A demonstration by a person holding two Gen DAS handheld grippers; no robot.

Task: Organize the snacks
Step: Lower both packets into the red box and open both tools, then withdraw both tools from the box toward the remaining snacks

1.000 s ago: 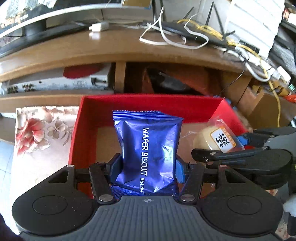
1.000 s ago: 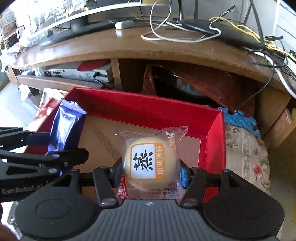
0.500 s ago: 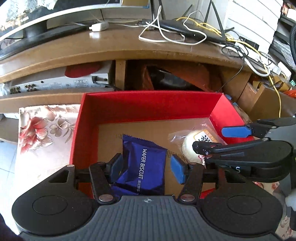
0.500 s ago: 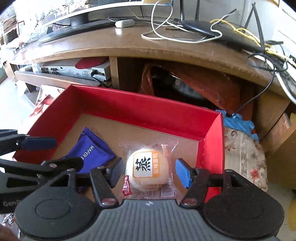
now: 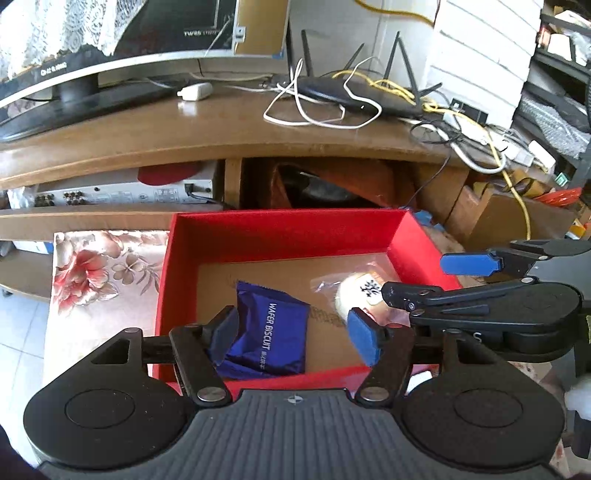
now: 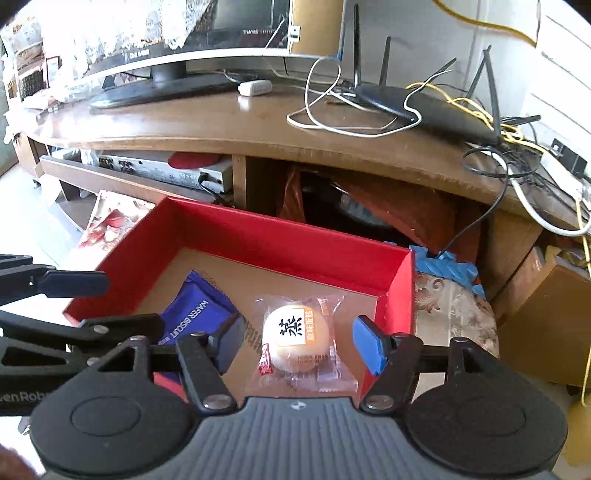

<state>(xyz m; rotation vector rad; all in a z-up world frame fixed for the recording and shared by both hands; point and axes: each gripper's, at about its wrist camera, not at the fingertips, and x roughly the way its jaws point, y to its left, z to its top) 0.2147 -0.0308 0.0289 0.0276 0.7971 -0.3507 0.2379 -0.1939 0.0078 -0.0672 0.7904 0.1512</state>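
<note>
- my left camera looks forward and down, close over the red box (image 5: pixel 280 229).
- my right camera faces likewise from the right; both share the box and wooden surface (image 6: pixel 229 122).

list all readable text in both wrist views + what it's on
"WAFER BISCUIT": blue packet in the red box; the small characters after it are too small to read.
"蒸": label on the clear-wrapped round cake; the orange strip and the bottom print are blurred.
"enRob", cut off: body of the left hand-held gripper.
"TW", the rest blurred: monitor bezel.
A letter like "S": right hand-held gripper, unclear.
</note>
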